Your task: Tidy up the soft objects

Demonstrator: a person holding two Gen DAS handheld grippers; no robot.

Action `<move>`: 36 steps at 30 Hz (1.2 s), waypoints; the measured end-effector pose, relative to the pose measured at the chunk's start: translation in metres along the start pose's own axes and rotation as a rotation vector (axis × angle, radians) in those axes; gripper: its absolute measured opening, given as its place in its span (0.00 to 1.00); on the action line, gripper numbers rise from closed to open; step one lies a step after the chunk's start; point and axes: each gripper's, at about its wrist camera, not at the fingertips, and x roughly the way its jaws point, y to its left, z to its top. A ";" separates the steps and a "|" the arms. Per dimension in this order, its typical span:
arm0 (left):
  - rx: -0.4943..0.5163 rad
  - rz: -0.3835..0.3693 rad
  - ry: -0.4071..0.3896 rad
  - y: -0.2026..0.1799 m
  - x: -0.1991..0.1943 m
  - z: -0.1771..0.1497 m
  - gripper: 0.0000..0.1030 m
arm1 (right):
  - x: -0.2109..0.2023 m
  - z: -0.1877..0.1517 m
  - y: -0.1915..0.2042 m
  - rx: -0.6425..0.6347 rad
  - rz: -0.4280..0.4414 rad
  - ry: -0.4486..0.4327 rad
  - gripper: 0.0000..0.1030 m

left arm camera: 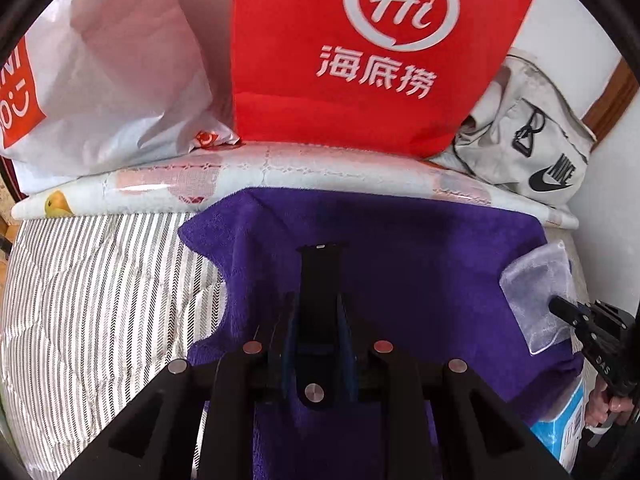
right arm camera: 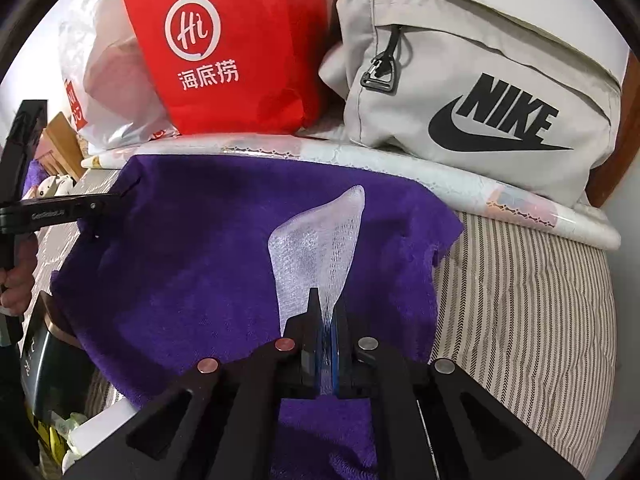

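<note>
Mesh pouch (right arm camera: 320,248) pinched at its near end in right tongs (right arm camera: 326,312), limp, light, slippery. Left tongs (left arm camera: 320,272) clamp purple towel (left arm camera: 400,248) near its far edge.

Purple towel (right arm camera: 192,264): plush terry cloth, spread open and mostly flat on the striped bed (right arm camera: 520,304), far edge against a rolled floral sheet (right arm camera: 400,168). Its left edge is wavy and slightly bunched.

Mesh pouch (right arm camera: 320,248): translucent white, thin, flattened. It lies on the towel's right part, its near end between the closed fingers of the right hand-held gripper (right arm camera: 326,312), its far end pointing away.
</note>
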 end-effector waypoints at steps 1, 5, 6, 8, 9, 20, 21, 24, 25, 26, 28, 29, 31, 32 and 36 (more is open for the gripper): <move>0.002 0.001 0.003 0.000 0.001 0.000 0.20 | 0.000 0.000 0.001 -0.005 0.002 0.001 0.09; 0.000 0.006 0.007 -0.001 -0.002 0.002 0.22 | -0.007 0.000 0.006 -0.033 -0.017 -0.018 0.49; -0.002 -0.002 0.004 -0.001 -0.004 0.001 0.25 | -0.009 -0.001 0.007 -0.040 -0.025 -0.029 0.50; 0.005 0.005 -0.005 -0.002 -0.012 0.000 0.34 | -0.018 -0.002 0.008 -0.050 -0.032 -0.052 0.52; 0.009 0.012 -0.014 -0.003 -0.016 -0.001 0.36 | -0.022 -0.003 0.010 -0.052 -0.034 -0.053 0.54; 0.030 0.078 -0.120 -0.004 -0.095 -0.048 0.46 | -0.090 -0.031 0.036 -0.028 -0.004 -0.150 0.54; 0.023 0.063 -0.121 -0.003 -0.101 -0.055 0.46 | -0.095 -0.036 0.041 -0.028 0.013 -0.158 0.54; -0.004 0.017 -0.122 0.004 -0.116 -0.077 0.46 | -0.111 -0.053 0.055 -0.025 0.043 -0.160 0.54; -0.011 0.018 -0.120 0.007 -0.120 -0.084 0.45 | -0.116 -0.059 0.060 -0.031 0.054 -0.157 0.54; -0.019 0.018 -0.124 0.012 -0.127 -0.094 0.46 | -0.122 -0.067 0.067 -0.038 0.064 -0.159 0.54; -0.032 0.016 -0.131 0.017 -0.135 -0.109 0.45 | -0.132 -0.082 0.079 -0.065 0.088 -0.158 0.54; -0.039 0.018 -0.132 0.020 -0.140 -0.120 0.45 | -0.135 -0.088 0.085 -0.076 0.102 -0.152 0.54; -0.043 0.018 -0.135 0.023 -0.146 -0.135 0.46 | -0.142 -0.105 0.098 -0.110 0.122 -0.146 0.49; -0.044 0.016 -0.135 0.026 -0.148 -0.145 0.46 | -0.144 -0.113 0.105 -0.128 0.124 -0.141 0.46; -0.070 -0.001 -0.117 0.038 -0.152 -0.177 0.46 | -0.146 -0.140 0.122 -0.148 0.146 -0.108 0.45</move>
